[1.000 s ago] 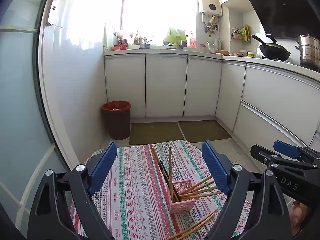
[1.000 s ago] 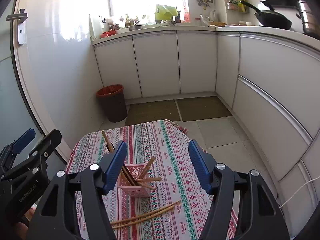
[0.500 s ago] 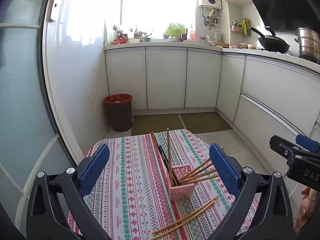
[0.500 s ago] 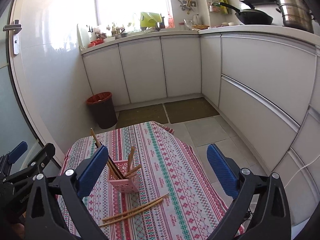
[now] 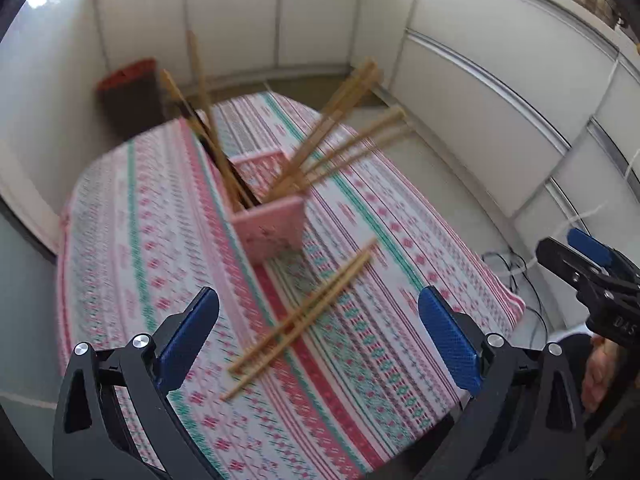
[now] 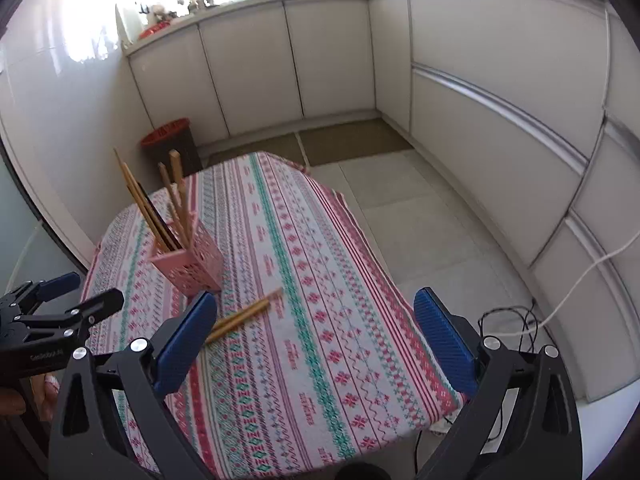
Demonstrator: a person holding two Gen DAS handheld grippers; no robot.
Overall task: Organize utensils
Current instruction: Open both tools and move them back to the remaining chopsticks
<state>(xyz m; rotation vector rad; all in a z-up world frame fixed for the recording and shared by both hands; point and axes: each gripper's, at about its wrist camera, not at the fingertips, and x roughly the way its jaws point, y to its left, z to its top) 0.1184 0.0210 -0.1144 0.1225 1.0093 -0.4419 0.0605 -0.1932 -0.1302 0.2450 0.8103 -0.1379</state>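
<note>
Your left gripper (image 5: pixel 318 330) and your right gripper (image 6: pixel 316 330) both point down, jaws just opened wide, with nothing held between them.

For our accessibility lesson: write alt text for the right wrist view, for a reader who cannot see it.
Two loose chopsticks lie on a patterned tablecloth beside a pink slotted holder with more chopsticks standing in it. The right gripper frames the scene, open and empty, and the left gripper shows at the left edge. White kitchen cabinets stand behind.
</note>
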